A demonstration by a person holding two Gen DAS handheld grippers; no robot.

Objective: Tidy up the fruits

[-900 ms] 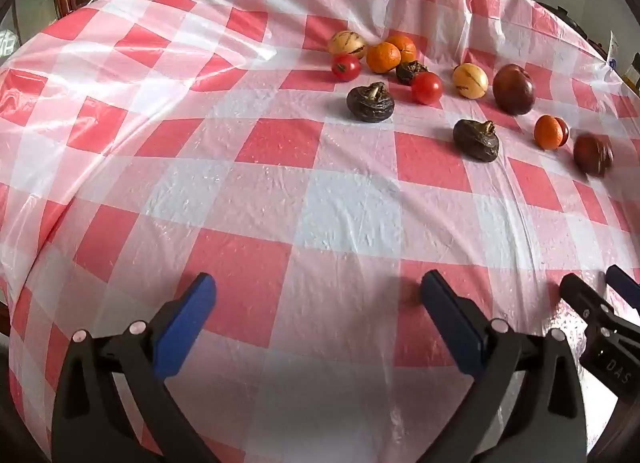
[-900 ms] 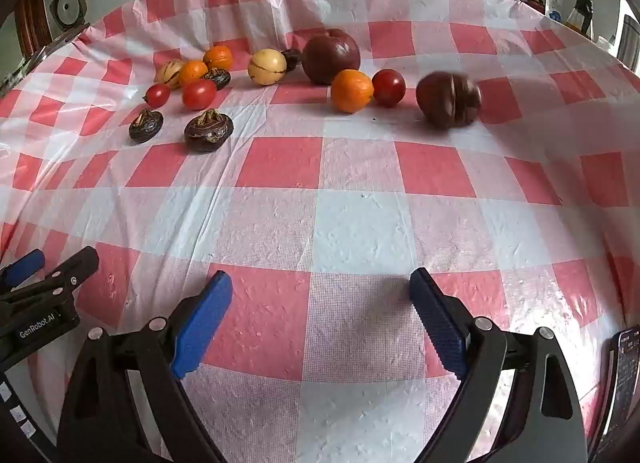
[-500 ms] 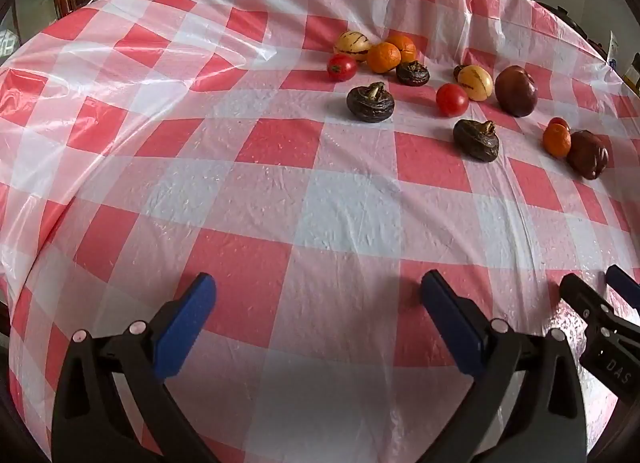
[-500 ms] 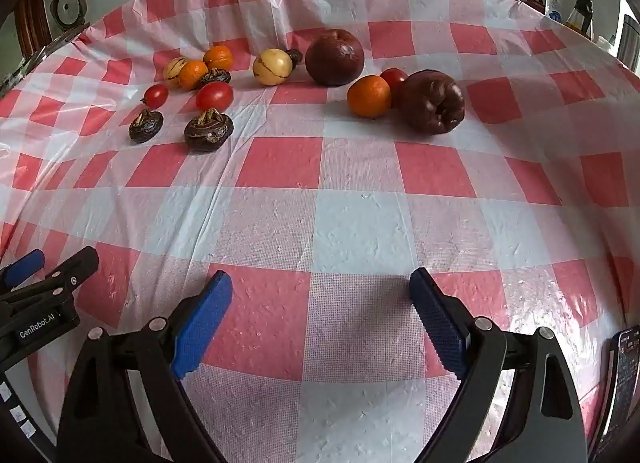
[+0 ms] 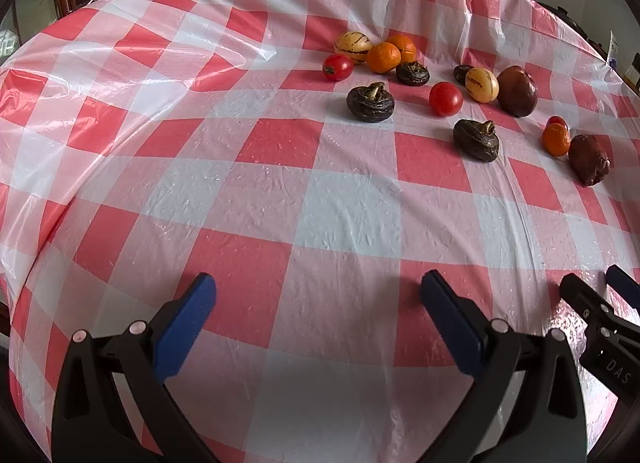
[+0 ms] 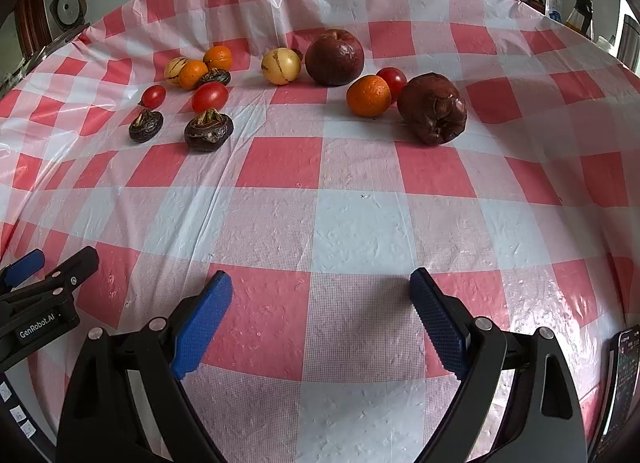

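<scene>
Several fruits lie loose at the far side of a red-and-white checked tablecloth [image 5: 344, 219]. Oranges [image 6: 368, 96], red tomatoes [image 6: 209, 97], yellow striped melons [image 6: 281, 66], dark wrinkled water chestnuts [image 6: 208, 130] and two dark red apples [image 6: 433, 108] [image 6: 334, 57] are spread in a band. In the left wrist view a water chestnut [image 5: 370, 102] sits nearest the middle, with a tomato [image 5: 445, 98] to its right. My left gripper [image 5: 318, 295] is open over bare cloth, far short of the fruit. My right gripper [image 6: 321, 289] is open too, with nothing between its blue pads.
The cloth is wrinkled plastic and drops away at the table's edges [image 5: 24, 247]. Each gripper shows at the other view's lower corner [image 5: 600, 327] [image 6: 36, 295]. A round appliance [image 6: 68, 9] and bottles [image 6: 580, 17] stand beyond the table. A phone screen [image 6: 624, 375] lies at the right edge.
The right-hand dark red apple rolled left and came to rest against the orange and tomato. A tomato and a yellow melon near the middle shifted right. Both grippers stayed put and open.
</scene>
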